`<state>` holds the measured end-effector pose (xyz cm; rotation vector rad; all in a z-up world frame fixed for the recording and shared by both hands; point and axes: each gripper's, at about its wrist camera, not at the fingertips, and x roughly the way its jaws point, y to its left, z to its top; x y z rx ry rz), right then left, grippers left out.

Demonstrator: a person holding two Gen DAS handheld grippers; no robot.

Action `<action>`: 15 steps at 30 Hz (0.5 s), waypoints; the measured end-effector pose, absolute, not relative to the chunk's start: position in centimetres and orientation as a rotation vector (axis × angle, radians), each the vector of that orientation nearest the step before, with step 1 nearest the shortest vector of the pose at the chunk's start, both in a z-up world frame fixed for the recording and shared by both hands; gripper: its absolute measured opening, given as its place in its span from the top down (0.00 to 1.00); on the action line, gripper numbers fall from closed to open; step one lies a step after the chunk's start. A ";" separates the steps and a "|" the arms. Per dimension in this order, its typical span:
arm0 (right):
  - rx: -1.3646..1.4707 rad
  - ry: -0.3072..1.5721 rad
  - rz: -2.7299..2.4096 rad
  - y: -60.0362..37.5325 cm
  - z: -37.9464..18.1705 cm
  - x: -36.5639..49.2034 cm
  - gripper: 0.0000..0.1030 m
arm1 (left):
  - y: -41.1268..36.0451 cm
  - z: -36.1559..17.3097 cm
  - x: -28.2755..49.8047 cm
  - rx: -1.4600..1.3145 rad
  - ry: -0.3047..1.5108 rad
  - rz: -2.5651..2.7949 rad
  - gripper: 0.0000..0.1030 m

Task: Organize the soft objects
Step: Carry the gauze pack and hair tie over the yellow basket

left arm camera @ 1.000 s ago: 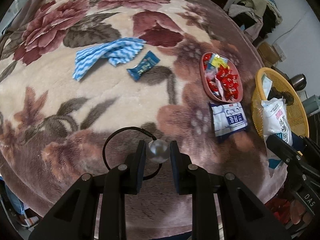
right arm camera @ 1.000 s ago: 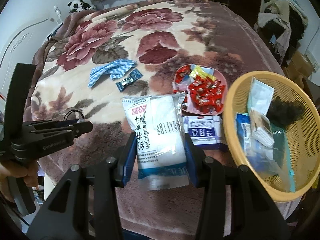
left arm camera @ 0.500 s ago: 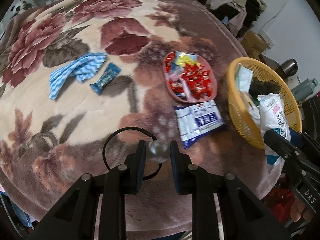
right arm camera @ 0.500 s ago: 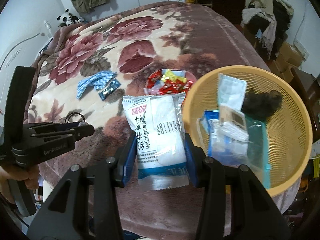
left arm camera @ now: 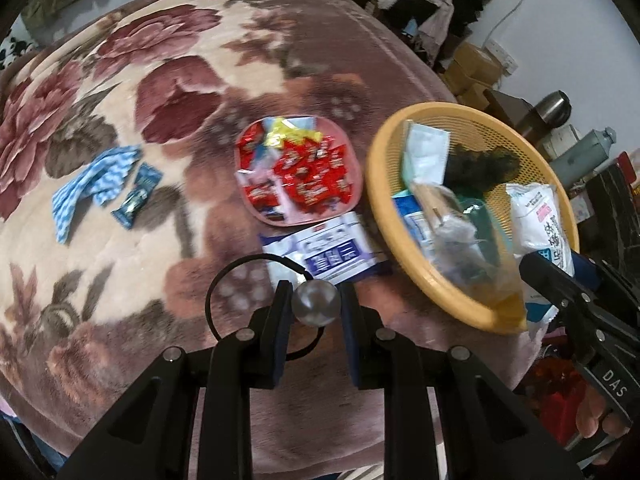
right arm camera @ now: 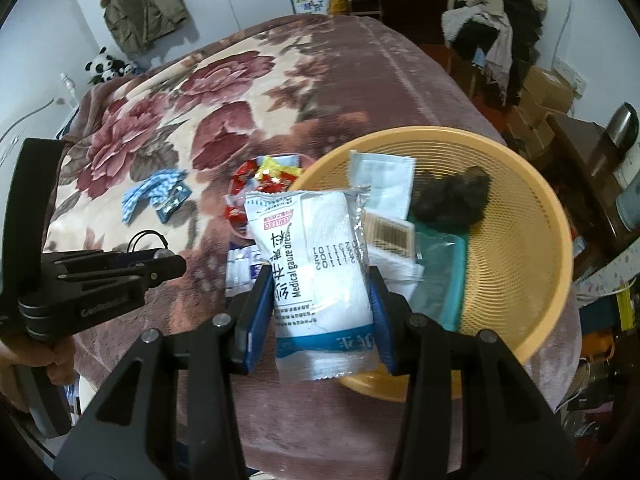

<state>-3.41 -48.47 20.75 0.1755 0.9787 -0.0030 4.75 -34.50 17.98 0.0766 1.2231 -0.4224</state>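
Observation:
My right gripper [right arm camera: 320, 284] is shut on a white medical gauze pack [right arm camera: 316, 264], held above the near rim of the yellow mesh basket [right arm camera: 532, 240]. The basket holds a face mask [right arm camera: 382, 182], a dark fluffy item [right arm camera: 452, 196] and several packets. My left gripper [left arm camera: 314, 308] is shut on the clear bead of a black hair tie [left arm camera: 314, 306], whose loop [left arm camera: 216, 292] hangs above the floral blanket [left arm camera: 120, 120]. From the left wrist view the gauze pack [left arm camera: 540, 224] and the right gripper [left arm camera: 560, 276] show over the basket [left arm camera: 384, 152].
A pink plate [left arm camera: 352, 196] of red candy wrappers sits left of the basket, with a white and blue tissue pack [left arm camera: 332, 252] just below it. A blue striped cloth [left arm camera: 92, 184] and a blue wrapped snack [left arm camera: 138, 196] lie farther left. Cluttered furniture stands beyond the bed's right edge.
Both grippers have travelled right with their loads. The gauze pack, earlier over the blanket and tissue pack, is now over the basket; the hair tie now hangs near the tissue pack.

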 end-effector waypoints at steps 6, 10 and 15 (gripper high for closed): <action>0.204 0.973 -0.053 -51.4 20.9 -3.6 0.56 | -37.5 18.9 4.9 0.091 1.210 -0.472 0.77; 0.233 0.966 -0.090 -53.4 21.2 -3.8 0.56 | -39.8 19.4 5.3 0.102 1.201 -0.503 0.77; 0.258 0.959 -0.126 -55.6 21.3 -3.9 0.56 | -42.6 19.6 5.7 0.118 1.200 -0.539 0.77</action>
